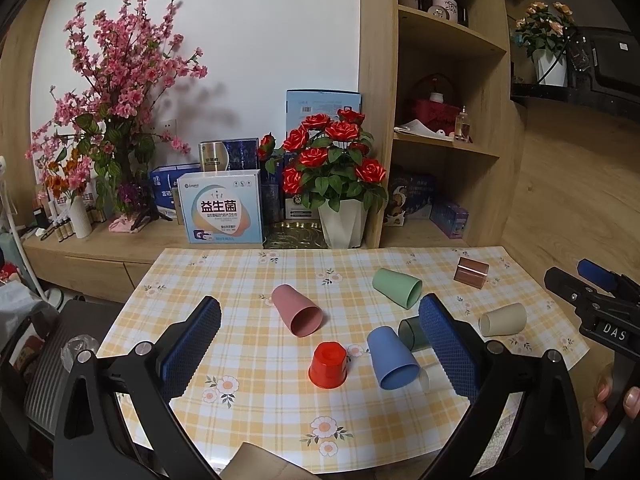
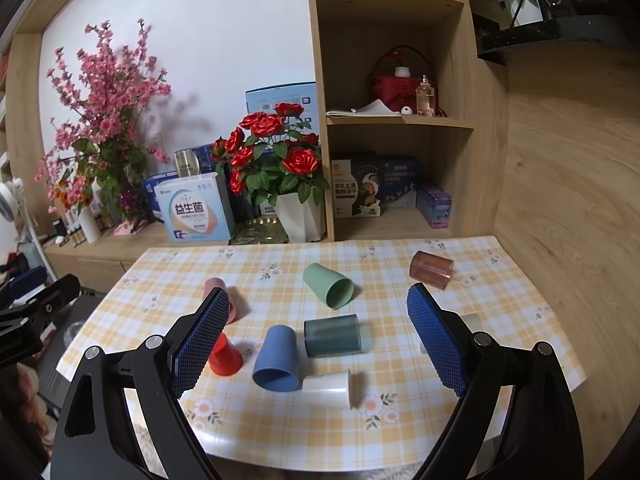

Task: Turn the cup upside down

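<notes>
Grippers first: the left gripper hangs above the near edge of the table with its blue pads spread wide and nothing between them, and the right gripper sits the same way, wide apart and empty, so neither has committed to a cup. That spread suits the cups, which are broad enough to need a full opening. Just ahead of the left gripper, the red cup already stands mouth down, apparently finished. The others lie on their sides: the blue cup beside it, the pink cup further back, the dark green cup behind the blue one, the white cup nearest the right gripper, the light green cup mid-table, the cream cup and brown cup off to the right. Lying down, each offers its side wall to a pinch, and I judge the blue or white cup the likeliest next pick, being closest.
</notes>
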Demonstrator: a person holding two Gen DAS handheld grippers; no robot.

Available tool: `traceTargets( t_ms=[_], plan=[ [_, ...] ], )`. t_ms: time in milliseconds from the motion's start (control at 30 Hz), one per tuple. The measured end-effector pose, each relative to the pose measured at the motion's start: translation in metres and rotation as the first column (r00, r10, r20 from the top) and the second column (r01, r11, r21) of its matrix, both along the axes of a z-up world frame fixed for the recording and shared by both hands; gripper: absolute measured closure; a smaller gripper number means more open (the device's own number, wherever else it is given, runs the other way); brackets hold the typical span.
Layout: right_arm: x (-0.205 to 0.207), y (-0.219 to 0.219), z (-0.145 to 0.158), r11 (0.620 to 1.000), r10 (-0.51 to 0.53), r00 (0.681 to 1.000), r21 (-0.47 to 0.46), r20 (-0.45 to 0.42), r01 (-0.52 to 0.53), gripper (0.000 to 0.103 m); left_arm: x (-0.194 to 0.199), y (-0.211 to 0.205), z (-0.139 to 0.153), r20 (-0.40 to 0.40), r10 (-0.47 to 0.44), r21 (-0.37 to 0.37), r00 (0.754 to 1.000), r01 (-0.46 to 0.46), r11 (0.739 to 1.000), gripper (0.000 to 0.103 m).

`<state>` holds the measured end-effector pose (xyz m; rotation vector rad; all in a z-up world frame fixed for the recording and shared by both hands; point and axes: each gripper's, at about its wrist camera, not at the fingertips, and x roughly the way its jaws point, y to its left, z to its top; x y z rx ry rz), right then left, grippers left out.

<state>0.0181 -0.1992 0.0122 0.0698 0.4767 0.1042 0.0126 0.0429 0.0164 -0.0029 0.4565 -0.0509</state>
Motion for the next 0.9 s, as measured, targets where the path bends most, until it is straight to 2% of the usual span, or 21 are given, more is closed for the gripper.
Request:
traceTargets(
  t_ms=[900],
  plan=[
    [0.0013,0.0022,-0.0054,1.0,-0.012,1.0,0.002,-0.017,0.012,0.016,0.0042,0.0022,-0.0056,-0.019,0.023,-0.004,1.0,-0.023,1.0,0.006]
  ],
)
